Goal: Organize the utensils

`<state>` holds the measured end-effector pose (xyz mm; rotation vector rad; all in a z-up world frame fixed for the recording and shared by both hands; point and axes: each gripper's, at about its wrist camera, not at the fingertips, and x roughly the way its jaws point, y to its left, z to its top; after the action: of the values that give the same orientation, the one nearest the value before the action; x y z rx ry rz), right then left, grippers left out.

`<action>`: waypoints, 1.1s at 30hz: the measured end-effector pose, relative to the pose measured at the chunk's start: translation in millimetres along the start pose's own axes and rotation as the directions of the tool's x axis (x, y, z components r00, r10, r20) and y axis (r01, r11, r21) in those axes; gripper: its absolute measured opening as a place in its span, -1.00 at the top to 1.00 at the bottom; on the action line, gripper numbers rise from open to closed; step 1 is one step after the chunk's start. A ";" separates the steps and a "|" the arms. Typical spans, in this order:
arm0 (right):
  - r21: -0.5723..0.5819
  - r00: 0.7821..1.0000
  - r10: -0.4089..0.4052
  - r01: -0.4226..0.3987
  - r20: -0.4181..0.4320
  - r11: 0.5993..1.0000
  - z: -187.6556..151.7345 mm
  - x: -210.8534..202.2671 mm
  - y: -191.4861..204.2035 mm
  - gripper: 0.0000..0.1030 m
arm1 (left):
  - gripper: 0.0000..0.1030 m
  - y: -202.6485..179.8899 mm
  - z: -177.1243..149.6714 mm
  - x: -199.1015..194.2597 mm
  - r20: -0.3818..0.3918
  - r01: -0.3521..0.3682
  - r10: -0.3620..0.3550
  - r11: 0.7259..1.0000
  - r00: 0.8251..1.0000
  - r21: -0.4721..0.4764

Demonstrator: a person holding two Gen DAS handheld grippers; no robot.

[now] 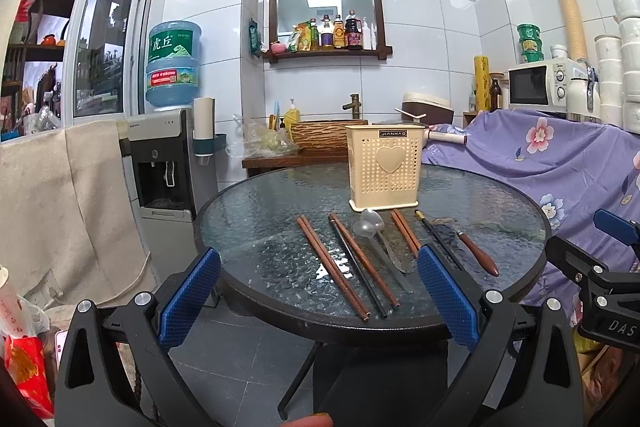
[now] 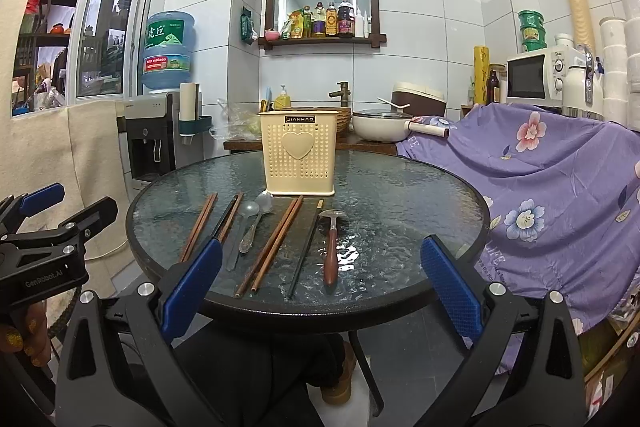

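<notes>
On the round textured-glass table [image 2: 400,195], utensils are laid in a row before the cream perforated plastic utensil holder [image 2: 298,157]. From the left: a pair of reddish-brown wooden chopsticks [image 2: 198,227], a translucent plastic spoon [image 2: 245,215], a metal spoon [image 2: 260,217], a 2nd wooden chopstick pair [image 2: 272,247], 1 black chopstick [image 2: 306,247], and a wooden-handled small server [image 2: 331,251] (light, stiff, likely slippery on glass). Mid-shaft holds are judged best. The left gripper [image 1: 320,287] and right gripper [image 2: 320,279] are both spread wide, nothing held.
</notes>
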<state>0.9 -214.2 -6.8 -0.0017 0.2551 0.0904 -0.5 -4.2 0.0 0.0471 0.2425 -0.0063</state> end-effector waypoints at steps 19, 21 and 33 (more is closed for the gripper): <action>0.001 1.000 0.003 -0.003 -0.001 1.000 -1.3 -0.1 0.7 -0.91 | -0.88 -0.8 -1.0 -1.1 0.000 0.006 -0.006 1.000 1.000 0.003; 0.001 1.000 0.003 -0.003 -0.002 1.000 -1.2 0.0 0.6 -0.91 | -0.88 -0.7 -0.9 -1.0 0.000 0.006 -0.006 1.000 1.000 0.003; 0.000 1.000 0.004 -0.004 -0.002 1.000 -2.4 0.8 1.8 -0.91 | -0.88 -0.7 -0.9 -0.9 0.000 0.006 -0.006 1.000 1.000 0.003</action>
<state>0.9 -212.4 -9.3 -0.0012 0.2570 0.0944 -1.7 -4.8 -0.7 0.0492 0.2427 -0.0128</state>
